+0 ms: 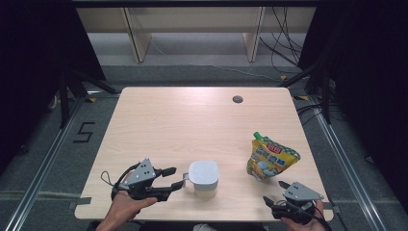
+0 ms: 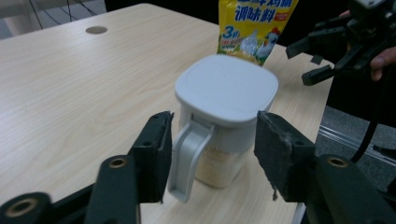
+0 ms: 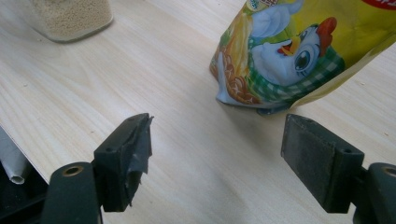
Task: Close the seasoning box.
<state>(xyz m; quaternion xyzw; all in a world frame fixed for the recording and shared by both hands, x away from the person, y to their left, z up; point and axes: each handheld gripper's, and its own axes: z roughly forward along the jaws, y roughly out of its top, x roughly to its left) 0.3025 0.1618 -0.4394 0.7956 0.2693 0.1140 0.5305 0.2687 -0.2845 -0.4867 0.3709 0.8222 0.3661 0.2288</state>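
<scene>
A clear container [image 1: 203,178] with a white lid and a white handle stands near the table's front edge, granules inside it. In the left gripper view the container [image 2: 224,107] is close ahead, and its handle [image 2: 189,154] lies between the jaws of my left gripper [image 2: 212,154]. The pads do not press on it. From above, my left gripper [image 1: 177,177] is open just left of the container. A yellow seasoning pouch [image 1: 271,158] stands to the right. My right gripper [image 1: 274,191] is open in front of the pouch [image 3: 289,56], nothing between its jaws [image 3: 215,149].
The light wooden table [image 1: 183,125] has a round cable hole [image 1: 237,99] near its far edge. Black curtains and metal floor rails flank it. The container's base [image 3: 70,16] appears at the top left of the right gripper view. The right gripper [image 2: 299,63] appears at the far right.
</scene>
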